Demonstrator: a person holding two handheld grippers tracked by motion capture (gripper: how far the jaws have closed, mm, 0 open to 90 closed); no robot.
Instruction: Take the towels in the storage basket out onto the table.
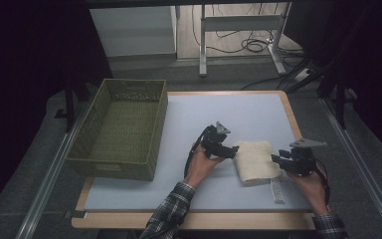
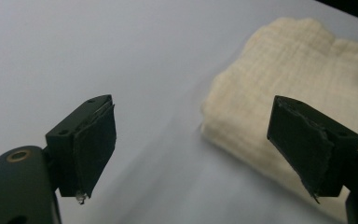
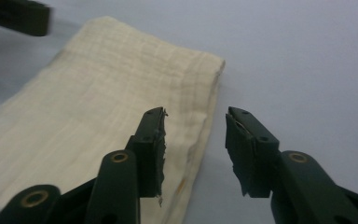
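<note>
**Two claws flanking the folded cloth**

The folded cloth point(image 1: 255, 162) is lying right of centre on the table point(image 1: 189, 194). The left claw point(image 2: 191, 144) and right claw point(image 3: 193, 147) are both waiting released at opposite edges, probably to lift it evenly.

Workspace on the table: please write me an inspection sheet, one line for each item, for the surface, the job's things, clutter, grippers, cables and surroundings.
Surface: pale blue mat on a wood-edged table, flat.
Job's things: folded cream towel lying flat on the mat; green basket at the mat's left, nothing seen inside it.
Clutter: small pale strip near the towel's front right corner; what it is cannot be told.
Grippers: left gripper open, at the towel's left edge, holding nothing; right gripper open, its fingers astride the towel's right edge, not closed on it.
Cables: black cables loose on the floor behind the table.
Surroundings: grey metal frame behind; dark curtains on both sides.
</note>
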